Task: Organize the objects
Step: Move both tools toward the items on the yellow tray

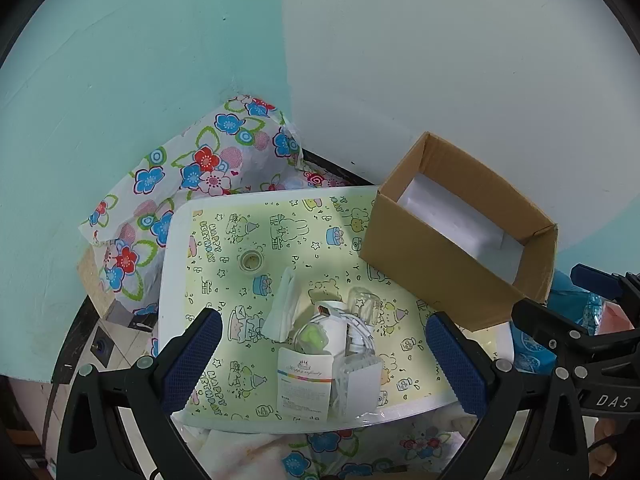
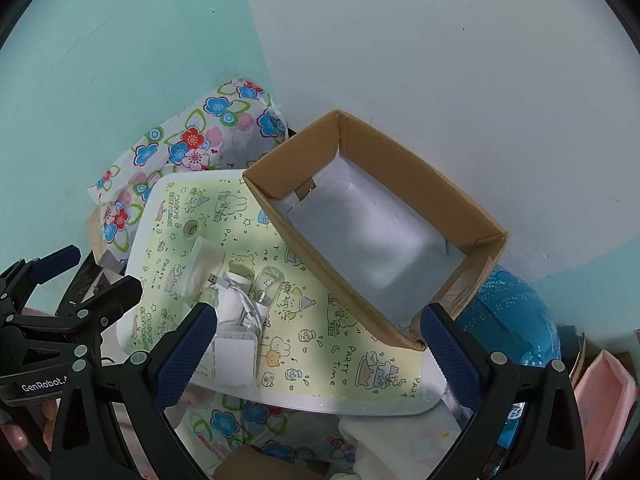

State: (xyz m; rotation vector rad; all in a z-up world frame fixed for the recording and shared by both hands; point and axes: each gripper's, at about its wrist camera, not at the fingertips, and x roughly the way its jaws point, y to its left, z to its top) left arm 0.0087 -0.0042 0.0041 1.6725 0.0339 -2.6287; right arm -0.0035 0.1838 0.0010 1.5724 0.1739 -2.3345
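Note:
A small table top [image 1: 208, 280] with yellow birthday-print paper carries a loose pile: a white card packet [image 1: 305, 384], a white charger block [image 1: 360, 384], a coiled white cable [image 1: 360, 332], a clear bulb [image 1: 364, 302], a white sachet [image 1: 286, 304] and a tape roll [image 1: 251, 261]. An open cardboard box [image 1: 436, 264] stands at the right, only white lining showing inside. My left gripper [image 1: 324, 344] hangs open above the pile. My right gripper [image 2: 318, 340] is open over the table, between the charger block [image 2: 235, 360] and the box [image 2: 316, 248]. Neither holds anything.
A floral plastic sheet [image 1: 192, 168] is bunched in the corner behind the table against teal and white walls. A blue dotted bag [image 2: 512, 320] and a pink foam piece [image 2: 608, 384] lie to the right of the box. Each gripper shows at the edge of the other's view.

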